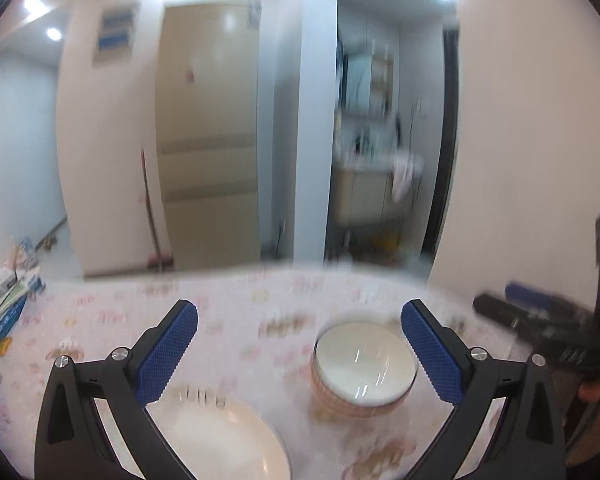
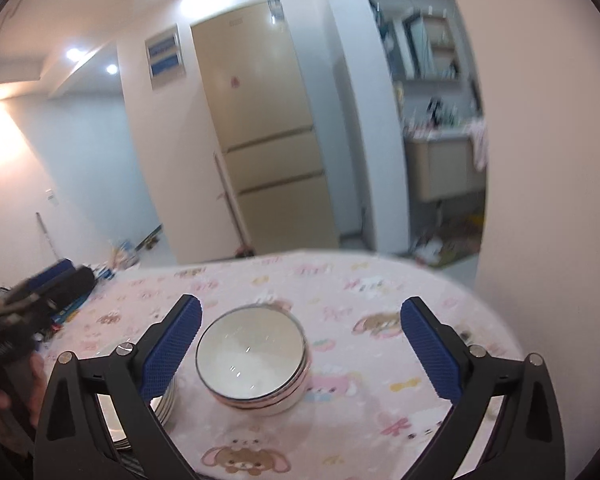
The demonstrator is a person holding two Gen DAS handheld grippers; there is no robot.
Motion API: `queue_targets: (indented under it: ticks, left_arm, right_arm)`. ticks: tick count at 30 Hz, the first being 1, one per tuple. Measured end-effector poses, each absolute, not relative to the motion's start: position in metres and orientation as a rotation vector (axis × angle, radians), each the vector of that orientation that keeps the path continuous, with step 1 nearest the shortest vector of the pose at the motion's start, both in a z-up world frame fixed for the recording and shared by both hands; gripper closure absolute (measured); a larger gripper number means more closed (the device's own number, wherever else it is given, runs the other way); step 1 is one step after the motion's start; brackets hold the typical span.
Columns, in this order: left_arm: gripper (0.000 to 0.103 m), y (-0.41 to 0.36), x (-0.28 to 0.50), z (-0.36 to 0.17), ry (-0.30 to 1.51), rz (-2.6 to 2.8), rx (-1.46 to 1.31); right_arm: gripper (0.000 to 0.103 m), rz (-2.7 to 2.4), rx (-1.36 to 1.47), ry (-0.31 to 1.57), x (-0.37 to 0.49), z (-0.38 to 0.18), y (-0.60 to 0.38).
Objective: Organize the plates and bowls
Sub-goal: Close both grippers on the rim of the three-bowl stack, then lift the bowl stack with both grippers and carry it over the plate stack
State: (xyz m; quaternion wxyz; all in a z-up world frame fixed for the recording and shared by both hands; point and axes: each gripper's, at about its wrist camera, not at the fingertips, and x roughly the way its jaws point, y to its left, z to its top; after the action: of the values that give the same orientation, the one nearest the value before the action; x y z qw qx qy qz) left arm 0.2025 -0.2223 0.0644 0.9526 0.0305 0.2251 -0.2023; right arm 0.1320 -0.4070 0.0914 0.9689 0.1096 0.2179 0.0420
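Note:
A stack of white bowls (image 2: 256, 360) stands on the table with the pink cartoon cloth (image 2: 360, 292). The same stack shows in the left wrist view (image 1: 362, 364). A stack of white plates (image 1: 216, 436) lies left of the bowls, partly hidden behind my left finger in the right wrist view (image 2: 160, 404). My left gripper (image 1: 300, 352) is open and empty above the plates and bowls. My right gripper (image 2: 300, 352) is open and empty above the bowls. Each gripper shows at the edge of the other's view: the right one (image 1: 540, 320) and the left one (image 2: 32, 292).
Boxes and papers (image 1: 4, 304) lie at the table's left edge. A beige fridge (image 2: 268, 140) and a white pillar (image 2: 364, 120) stand behind the table. A white wall (image 2: 540, 160) is close on the right.

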Motion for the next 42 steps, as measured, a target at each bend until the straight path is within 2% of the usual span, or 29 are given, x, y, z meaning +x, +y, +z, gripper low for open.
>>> queue_targets:
  ticks: [5,11,15,16,17,19,22,28,30,34,36,42]
  left_arm:
    - [0.0,-0.24,0.228,0.036,0.578,-0.403,0.099]
    - [0.0,-0.24,0.272,0.014,0.796,-0.474,-0.045]
    - [0.01,-0.251,0.289,0.0,0.874,-0.467,-0.003]
    - [0.01,-0.252,0.293,-0.005,0.894,-0.472,-0.012]
    - [0.01,-0.253,0.296,-0.011,0.92,-0.483,-0.032]
    - [0.016,-0.253,0.302,-0.021,0.961,-0.502,-0.07]
    - [0.025,-0.255,0.308,-0.029,0.999,-0.53,-0.097]
    - [0.028,-0.26,0.318,-0.044,1.058,-0.575,-0.178]
    - [0.04,-0.264,0.321,-0.049,1.088,-0.576,-0.182]
    - [0.043,-0.266,0.329,-0.061,1.143,-0.581,-0.223]
    - [0.052,-0.267,0.332,-0.066,1.162,-0.579,-0.234]
    - [0.053,-0.273,0.329,-0.073,1.195,-0.58,-0.233]
  right_arm:
    - [0.004,0.203,0.394,0.612,0.166,0.057,-0.421]
    - [0.009,0.257,0.52,0.745,0.195,0.014,-0.429]
    - [0.015,0.296,0.611,0.817,0.211,-0.012,-0.432]
    - [0.021,0.309,0.635,0.83,0.214,-0.018,-0.432]
    - [0.032,0.324,0.659,0.846,0.217,-0.024,-0.432]
    - [0.044,0.342,0.711,0.88,0.222,-0.036,-0.432]
    - [0.044,0.368,0.777,0.91,0.226,-0.051,-0.433]
    - [0.044,0.391,0.801,0.936,0.229,-0.059,-0.428]
    - [0.044,0.39,0.808,0.941,0.228,-0.061,-0.428]
    - [0.044,0.393,0.816,0.963,0.231,-0.066,-0.427]
    - [0.044,0.396,0.82,0.973,0.233,-0.068,-0.426]
    - [0.045,0.402,0.82,0.987,0.238,-0.074,-0.422]
